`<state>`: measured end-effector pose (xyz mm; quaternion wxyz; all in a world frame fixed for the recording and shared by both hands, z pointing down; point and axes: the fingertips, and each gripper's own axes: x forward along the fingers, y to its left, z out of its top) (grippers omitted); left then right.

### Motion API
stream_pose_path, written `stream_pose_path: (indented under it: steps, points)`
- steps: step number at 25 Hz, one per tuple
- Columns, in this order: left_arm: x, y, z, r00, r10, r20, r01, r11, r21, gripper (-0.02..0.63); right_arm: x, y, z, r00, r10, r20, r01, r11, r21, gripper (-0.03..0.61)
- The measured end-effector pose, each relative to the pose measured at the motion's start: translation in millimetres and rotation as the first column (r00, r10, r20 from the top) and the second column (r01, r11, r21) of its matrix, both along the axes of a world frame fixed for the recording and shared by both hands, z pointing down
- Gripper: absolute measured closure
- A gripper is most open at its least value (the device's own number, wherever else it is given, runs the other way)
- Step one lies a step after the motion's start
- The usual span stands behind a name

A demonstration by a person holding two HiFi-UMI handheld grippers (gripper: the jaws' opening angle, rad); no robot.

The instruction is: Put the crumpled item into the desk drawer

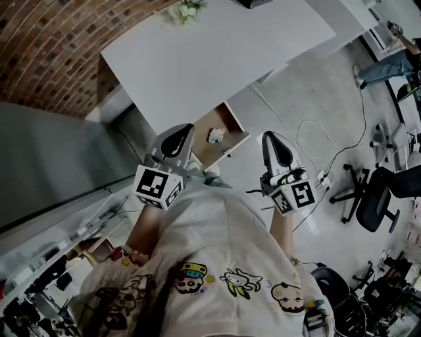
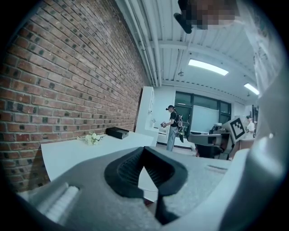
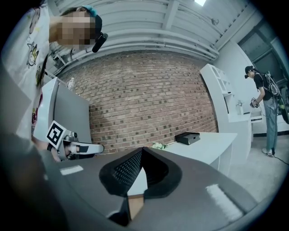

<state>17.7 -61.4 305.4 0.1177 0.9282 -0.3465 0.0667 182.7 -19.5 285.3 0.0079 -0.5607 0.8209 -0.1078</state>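
– Fingers first: how do they stand?
– Pressed together on the left gripper, with nothing between them. It is the same on the right gripper: tips meeting, empty. In the head view the two show on either side of the open drawer.
– And the crumpled item?
– It is white and lies on the wooden bottom of that drawer, which is pulled out from under the white worktop. Only the head view shows it, and the left gripper covers the drawer's near corner.
– Any writing?
– Each gripper's cube carries black-and-white square markers, patterns rather than letters. The person's shirt has cartoon figures, and any lettering beside them is too small to read. So is any label on the black box on the worktop.
– What else is cut off?
– The flowers at the worktop's far edge, by the brick wall, are clipped by the frame. A second person stands well off beside a white shelf unit; what they hold is too small to tell. On the floor to the right are cables and an office chair.
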Motion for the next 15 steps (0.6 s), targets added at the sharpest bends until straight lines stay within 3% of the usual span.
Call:
stream_pose_path:
  steps: [15]
  points:
    - [-9.2, -10.1, 5.3, 1.000, -0.004, 0.004, 0.004, 1.000, -0.011, 0.615, -13.9, -13.0, 3.3, 1.000, -0.026, 0.003, 0.026, 1.000, -0.005, 0.569]
